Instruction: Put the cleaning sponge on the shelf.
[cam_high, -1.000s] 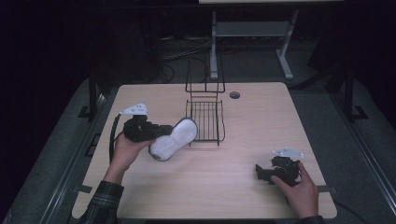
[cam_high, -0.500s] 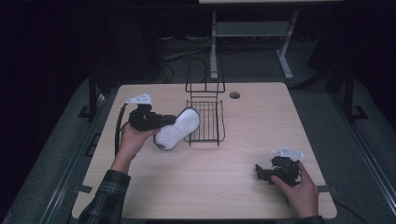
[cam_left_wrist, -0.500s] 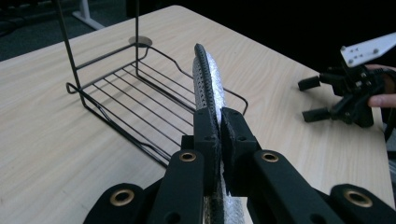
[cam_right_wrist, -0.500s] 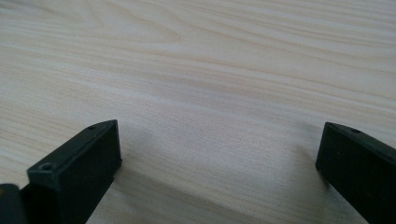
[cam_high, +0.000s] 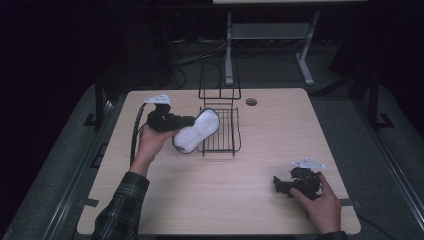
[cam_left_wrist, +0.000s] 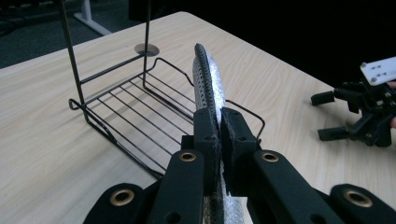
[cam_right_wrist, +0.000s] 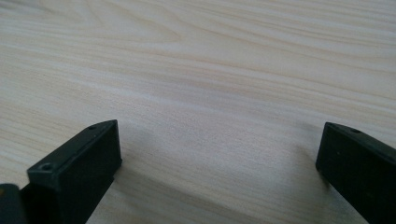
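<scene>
The wire rack stands at the rear centre of the surface. The left gripper sits left of the rack, with the insole overlapping the rack's left edge. The right gripper rests at front right, well apart.

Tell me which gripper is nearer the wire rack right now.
Left. The left gripper holds a white insole at the wire rack edge; the right gripper rests open on the table, well apart toward the person.
</scene>
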